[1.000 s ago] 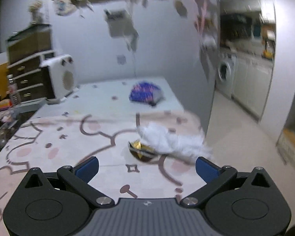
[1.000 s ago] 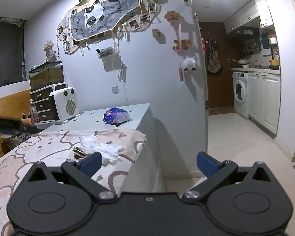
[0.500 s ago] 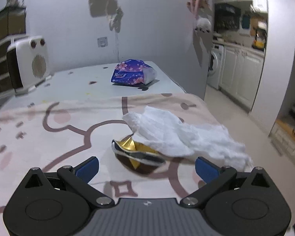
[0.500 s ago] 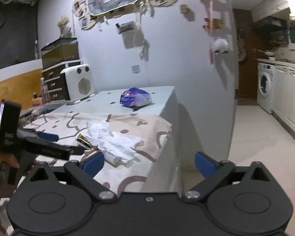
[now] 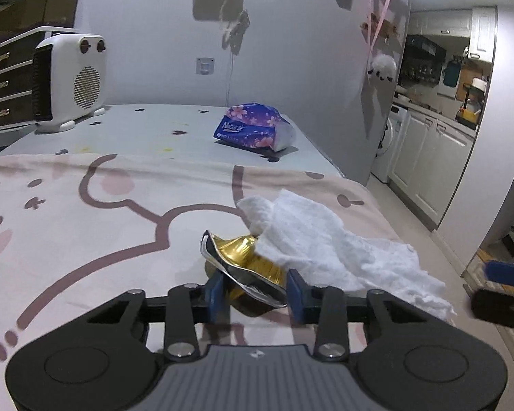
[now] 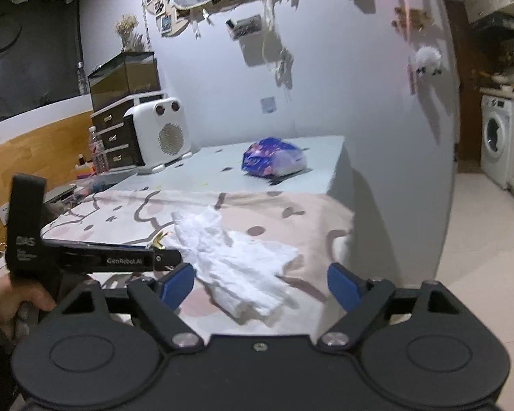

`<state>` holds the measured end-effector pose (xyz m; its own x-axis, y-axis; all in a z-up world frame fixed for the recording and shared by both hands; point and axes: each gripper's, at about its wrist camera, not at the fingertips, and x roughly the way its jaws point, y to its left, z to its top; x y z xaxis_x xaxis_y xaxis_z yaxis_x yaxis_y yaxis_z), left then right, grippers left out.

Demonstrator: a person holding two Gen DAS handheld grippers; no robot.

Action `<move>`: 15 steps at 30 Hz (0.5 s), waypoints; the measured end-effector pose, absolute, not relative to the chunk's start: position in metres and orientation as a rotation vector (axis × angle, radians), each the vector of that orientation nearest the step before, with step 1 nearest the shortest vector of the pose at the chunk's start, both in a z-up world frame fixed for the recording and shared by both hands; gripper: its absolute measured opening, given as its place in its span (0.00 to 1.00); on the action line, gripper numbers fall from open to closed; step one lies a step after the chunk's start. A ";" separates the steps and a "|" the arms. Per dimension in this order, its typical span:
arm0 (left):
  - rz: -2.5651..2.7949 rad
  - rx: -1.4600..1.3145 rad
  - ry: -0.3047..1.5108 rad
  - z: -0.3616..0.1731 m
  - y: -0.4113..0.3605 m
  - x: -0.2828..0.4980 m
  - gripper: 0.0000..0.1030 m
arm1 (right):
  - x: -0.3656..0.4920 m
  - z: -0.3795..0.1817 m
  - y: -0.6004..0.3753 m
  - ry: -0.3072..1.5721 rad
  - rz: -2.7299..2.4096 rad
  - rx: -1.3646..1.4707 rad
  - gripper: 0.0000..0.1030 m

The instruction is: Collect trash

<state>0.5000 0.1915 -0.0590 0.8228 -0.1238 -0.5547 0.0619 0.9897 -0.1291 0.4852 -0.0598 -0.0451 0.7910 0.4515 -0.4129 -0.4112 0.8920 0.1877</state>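
Two wrist cameras, both facing the back wall across the table

The left view sits low and close over the patterned tablecloth [image 5: 85, 226]; the right view looks from farther back, off the table's right edge. Both share the white tissue [image 5: 325, 239] [image 6: 236, 260] and purple tissue pack [image 5: 253, 130] [image 6: 274, 161].

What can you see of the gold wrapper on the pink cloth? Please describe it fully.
The gold wrapper is a crumpled piece that looks like foil, shiny gold inside with a silvery curled edge. It lies on the pink patterned cloth, open side up and tilted. The white tissue overlaps its right side. The left claw is closing around it, a blue pad at each side; whether they press yet is unclear. In the right wrist view only a small gold tip shows.
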 end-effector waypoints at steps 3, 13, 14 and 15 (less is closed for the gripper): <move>-0.065 -0.145 0.591 -0.055 0.200 0.484 0.26 | 0.494 -0.051 -0.044 0.495 0.473 0.051 0.80; -0.081 -0.238 0.575 -0.053 0.213 0.470 0.26 | 0.511 -0.066 -0.015 0.549 0.424 -0.099 0.05; -0.081 -0.243 0.570 -0.052 0.214 0.470 0.25 | 0.506 -0.064 -0.017 0.546 0.435 -0.100 0.04; -0.079 -0.247 0.565 -0.051 0.216 0.470 0.25 | 0.498 -0.060 -0.021 0.540 0.446 -0.093 0.04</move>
<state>0.4700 0.2158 -0.0515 0.8423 -0.1418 -0.5200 0.0064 0.9673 -0.2534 0.4977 -0.0211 -0.0601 0.7648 0.3857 -0.5161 -0.4341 0.9004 0.0297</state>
